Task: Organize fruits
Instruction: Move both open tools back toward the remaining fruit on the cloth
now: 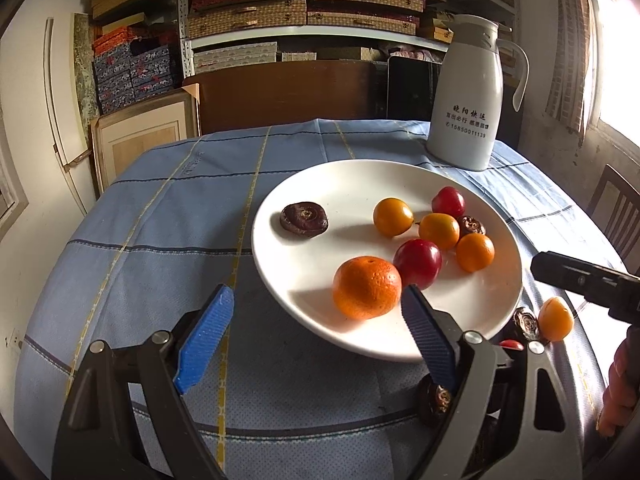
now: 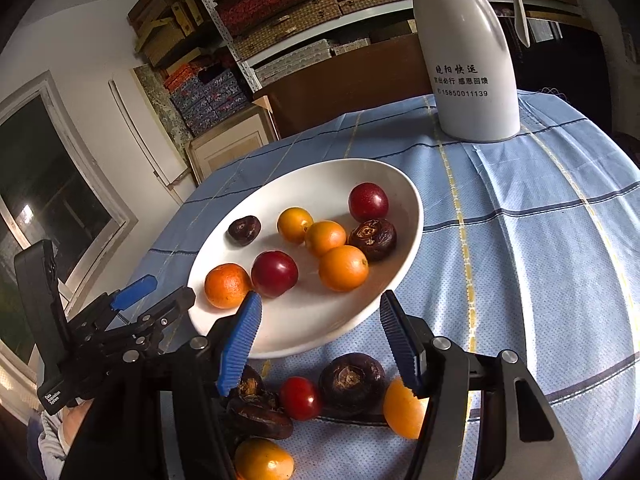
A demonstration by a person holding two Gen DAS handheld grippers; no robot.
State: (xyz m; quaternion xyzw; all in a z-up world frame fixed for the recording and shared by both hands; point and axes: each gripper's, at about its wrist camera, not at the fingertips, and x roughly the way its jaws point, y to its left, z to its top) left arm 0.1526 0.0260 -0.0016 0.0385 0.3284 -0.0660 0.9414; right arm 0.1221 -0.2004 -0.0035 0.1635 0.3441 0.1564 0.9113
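Observation:
A white plate (image 1: 320, 188) (image 2: 312, 328) on the blue cloth holds a tangerine (image 1: 367, 287) (image 2: 227, 285), two red plums (image 1: 418, 263) (image 2: 274, 273), several small orange kumquats (image 1: 393, 216) (image 2: 343, 267) and dark brown fruits (image 1: 304, 218) (image 2: 245, 230). My left gripper (image 1: 316, 328) is open and empty at the plate's near edge. My right gripper (image 2: 320, 340) is open and empty above loose fruit on the cloth: a dark fruit (image 2: 352, 380), a red plum (image 2: 301, 398) and kumquats (image 2: 402, 408).
A white thermos jug (image 1: 468, 96) (image 2: 470, 52) stands at the table's far side. Shelves of boxes (image 1: 300, 4) fill the wall behind. A wooden chair (image 1: 616, 212) is at the right. The table edge (image 1: 280, 432) is close below the grippers.

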